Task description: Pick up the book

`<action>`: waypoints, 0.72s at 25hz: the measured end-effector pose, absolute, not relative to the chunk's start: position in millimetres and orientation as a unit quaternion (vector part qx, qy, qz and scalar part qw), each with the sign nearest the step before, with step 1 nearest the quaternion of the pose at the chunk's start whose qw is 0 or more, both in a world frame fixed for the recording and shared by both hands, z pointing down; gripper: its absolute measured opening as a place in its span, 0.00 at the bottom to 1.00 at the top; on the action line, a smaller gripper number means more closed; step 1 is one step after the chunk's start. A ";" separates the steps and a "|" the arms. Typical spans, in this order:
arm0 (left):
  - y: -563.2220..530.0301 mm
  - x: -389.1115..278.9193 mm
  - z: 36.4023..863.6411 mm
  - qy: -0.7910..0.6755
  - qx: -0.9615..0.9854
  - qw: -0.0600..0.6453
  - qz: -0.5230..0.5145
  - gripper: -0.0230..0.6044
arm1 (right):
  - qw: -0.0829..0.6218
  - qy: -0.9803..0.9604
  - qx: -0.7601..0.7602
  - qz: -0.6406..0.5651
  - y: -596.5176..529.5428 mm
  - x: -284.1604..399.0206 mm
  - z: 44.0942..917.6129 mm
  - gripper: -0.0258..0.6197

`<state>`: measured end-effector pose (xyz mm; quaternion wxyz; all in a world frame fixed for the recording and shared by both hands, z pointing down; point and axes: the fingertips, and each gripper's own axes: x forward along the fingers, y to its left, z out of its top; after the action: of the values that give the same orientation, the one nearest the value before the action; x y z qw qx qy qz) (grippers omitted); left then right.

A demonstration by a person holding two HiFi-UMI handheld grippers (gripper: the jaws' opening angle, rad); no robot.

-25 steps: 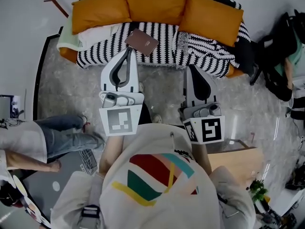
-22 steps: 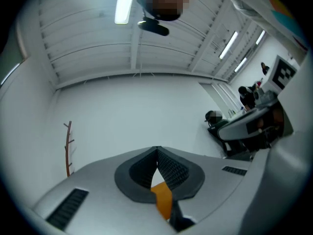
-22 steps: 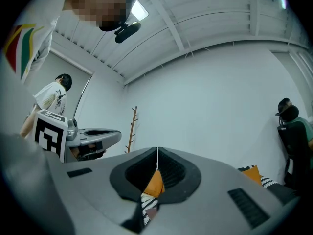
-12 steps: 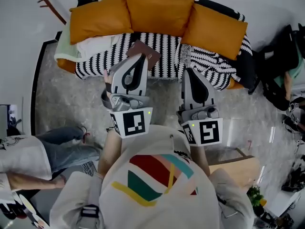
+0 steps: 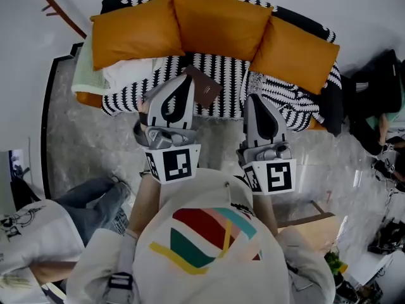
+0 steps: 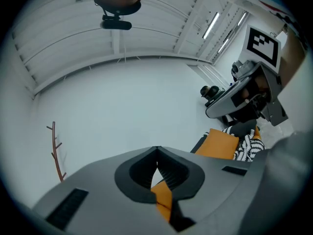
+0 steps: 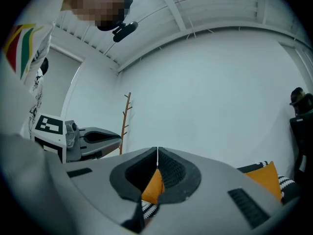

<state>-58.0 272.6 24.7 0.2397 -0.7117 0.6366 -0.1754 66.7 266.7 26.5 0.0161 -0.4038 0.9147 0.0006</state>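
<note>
the book point(image 5: 206, 88) is laid diagonally, upper-left to lower-right; the left gripper point(image 5: 183, 80) and right gripper point(image 5: 256, 99), closed on nothing, have been brought nearer.

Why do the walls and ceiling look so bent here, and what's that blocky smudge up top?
Head view: the wide lens bows the sofa and floor, yet all is sharp and evenly lit. Left gripper view: fisheye curves the ceiling beams, corners go black. Right gripper view: same bending; the blocky patch was laid over a face afterwards.
</note>
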 end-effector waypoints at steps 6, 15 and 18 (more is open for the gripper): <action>226.9 -101.4 43.6 0.626 -0.723 0.223 -0.189 0.05 | 0.008 0.908 -0.419 -0.023 223.6 34.0 39.6 0.06; 169.0 -129.6 74.2 0.624 -0.732 0.186 -0.201 0.05 | -0.039 0.889 -0.453 -0.062 178.4 42.3 76.1 0.06; 148.6 -127.6 79.4 0.629 -0.727 0.182 -0.207 0.05 | -0.039 0.891 -0.448 -0.069 154.6 46.6 83.3 0.06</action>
<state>-127.6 148.6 79.4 0.1822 -0.7270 0.6289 -0.2069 46.6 154.6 83.3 -0.0394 -0.4477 0.8906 -0.0692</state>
